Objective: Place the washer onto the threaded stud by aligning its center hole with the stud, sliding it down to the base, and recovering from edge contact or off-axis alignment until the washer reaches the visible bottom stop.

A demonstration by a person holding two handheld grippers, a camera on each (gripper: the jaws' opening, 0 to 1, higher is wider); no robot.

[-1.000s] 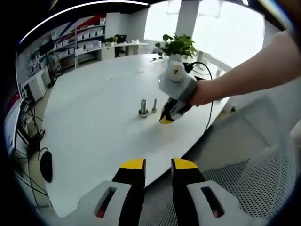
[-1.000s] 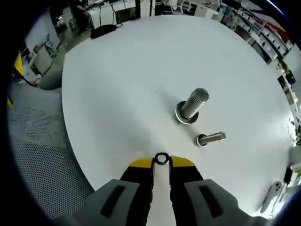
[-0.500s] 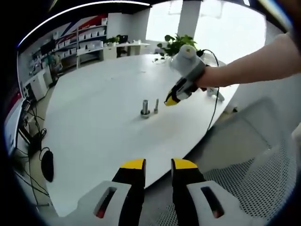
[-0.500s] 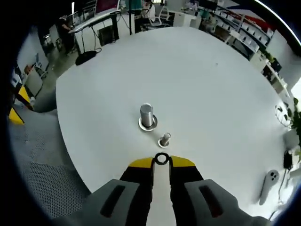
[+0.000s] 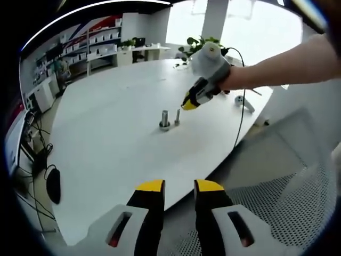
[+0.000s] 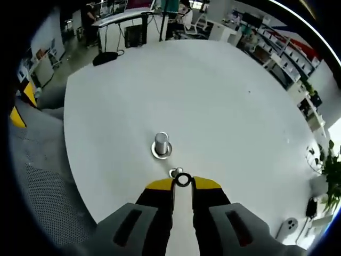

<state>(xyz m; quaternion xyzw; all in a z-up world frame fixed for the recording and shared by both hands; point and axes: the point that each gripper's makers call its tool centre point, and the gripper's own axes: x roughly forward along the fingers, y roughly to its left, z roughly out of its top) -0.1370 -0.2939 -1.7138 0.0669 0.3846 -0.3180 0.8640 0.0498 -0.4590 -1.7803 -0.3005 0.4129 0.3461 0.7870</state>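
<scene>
In the right gripper view, the right tool pinches a small metal washer between its yellow-tipped jaws, which stand narrow around it; the washer is held with its hole open toward the camera. Just beyond the jaw tips, nearly straight below the washer, the top of the slim stud peeks out, so close that whether washer and stud touch cannot be told. A little farther on stands a thicker bolt, upright, with a flat washer-like collar at its base on the white table. In the left gripper view, the left tool hangs off the near edge of the table, its jaws narrow with a slim gap and nothing between them. From there the right tool is seen coming in from the right, held by a hand, angled down with its yellow tips just above and beside the stud, which stands upright close by the bolt. A potted plant sits at the far side of the table, and a cable trails over the right edge.
</scene>
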